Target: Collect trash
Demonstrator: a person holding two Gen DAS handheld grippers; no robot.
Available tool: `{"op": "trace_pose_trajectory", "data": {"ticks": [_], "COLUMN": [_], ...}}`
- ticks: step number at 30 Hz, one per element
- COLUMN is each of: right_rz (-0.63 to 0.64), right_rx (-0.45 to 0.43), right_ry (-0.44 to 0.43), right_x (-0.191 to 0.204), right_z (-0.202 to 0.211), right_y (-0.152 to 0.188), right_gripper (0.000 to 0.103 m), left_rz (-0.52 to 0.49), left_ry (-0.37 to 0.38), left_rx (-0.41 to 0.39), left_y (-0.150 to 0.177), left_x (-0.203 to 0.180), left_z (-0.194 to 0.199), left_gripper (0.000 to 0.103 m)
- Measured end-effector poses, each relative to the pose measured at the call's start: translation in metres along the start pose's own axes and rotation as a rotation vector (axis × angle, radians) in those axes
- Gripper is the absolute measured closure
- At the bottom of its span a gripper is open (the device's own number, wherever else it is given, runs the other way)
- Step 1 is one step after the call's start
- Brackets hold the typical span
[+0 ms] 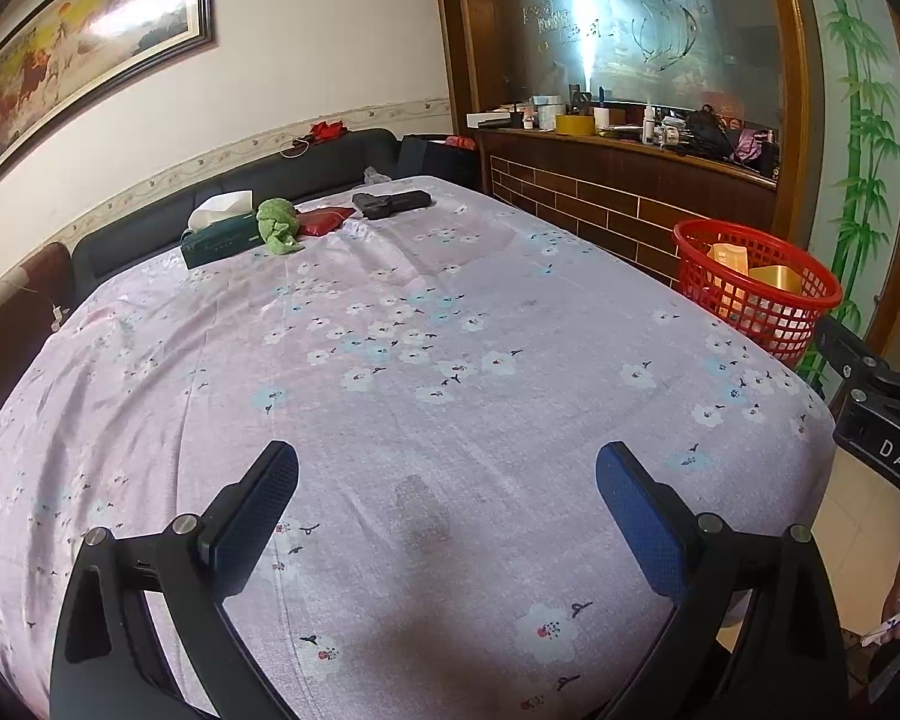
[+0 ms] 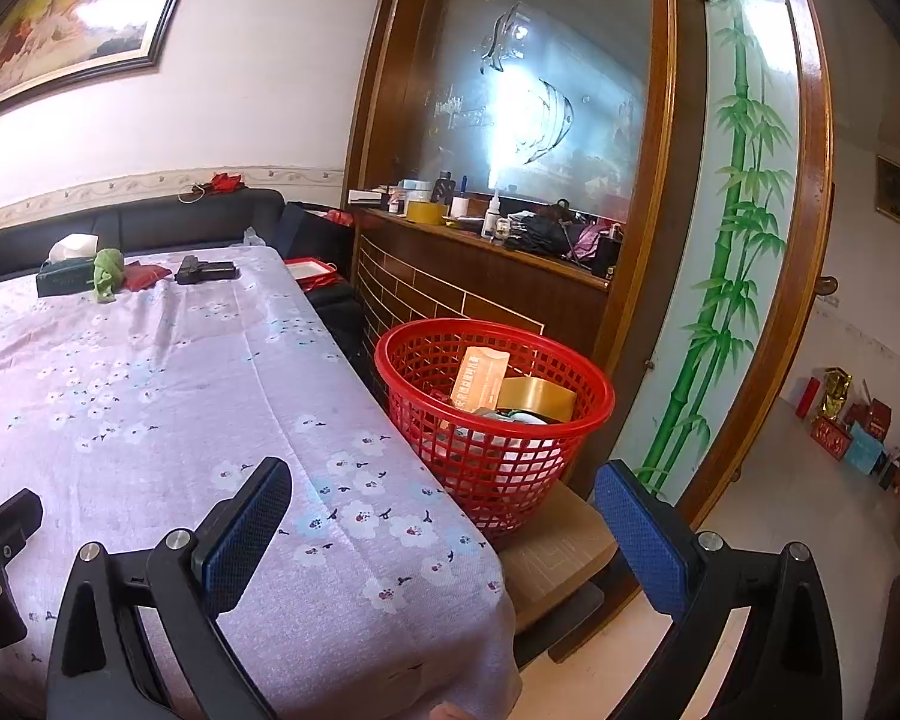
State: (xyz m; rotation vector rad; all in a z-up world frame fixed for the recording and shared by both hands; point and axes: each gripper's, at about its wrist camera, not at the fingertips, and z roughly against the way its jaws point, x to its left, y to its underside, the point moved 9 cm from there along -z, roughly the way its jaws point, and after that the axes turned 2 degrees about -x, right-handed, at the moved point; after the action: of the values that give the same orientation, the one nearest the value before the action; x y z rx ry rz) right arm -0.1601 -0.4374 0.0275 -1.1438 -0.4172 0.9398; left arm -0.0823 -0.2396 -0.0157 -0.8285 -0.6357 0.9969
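Far ahead of the jaws, at the table's far edge: dark green tissue box with white tissue poking up [image 1: 219, 238], crumpled green cloth [image 1: 277, 225] touching its right end, flat red pouch [image 1: 325, 220] just beside the cloth, black rectangular case [image 1: 392, 204] right of that.

Lilac flower-print tablecloth [image 1: 426, 324] spreads under and ahead of the jaws.

Black sofa [image 1: 222, 192] behind the table. Framed horse painting [image 1: 84, 48] high left. Cluttered brown wooden ledge [image 2: 480, 243] ahead right; green bamboo-painted panel [image 2: 726, 252] further right.
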Motion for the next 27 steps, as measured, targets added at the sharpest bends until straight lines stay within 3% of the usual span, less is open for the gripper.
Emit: {"op": "trace_pose_trajectory", "data": {"ticks": [27], "right_rz": [-0.003], "right_rx": [0.027], "right_ry": [0.001], "right_x": [0.000], "right_z": [-0.006], "right_y": [0.010], "right_gripper": [0.001], "left_rz": [0.006], "left_ry": [0.007], "left_rx": [0.018], "left_y": [0.007], "left_x": [0.003], "left_z": [-0.005], "left_gripper": [0.004]}}
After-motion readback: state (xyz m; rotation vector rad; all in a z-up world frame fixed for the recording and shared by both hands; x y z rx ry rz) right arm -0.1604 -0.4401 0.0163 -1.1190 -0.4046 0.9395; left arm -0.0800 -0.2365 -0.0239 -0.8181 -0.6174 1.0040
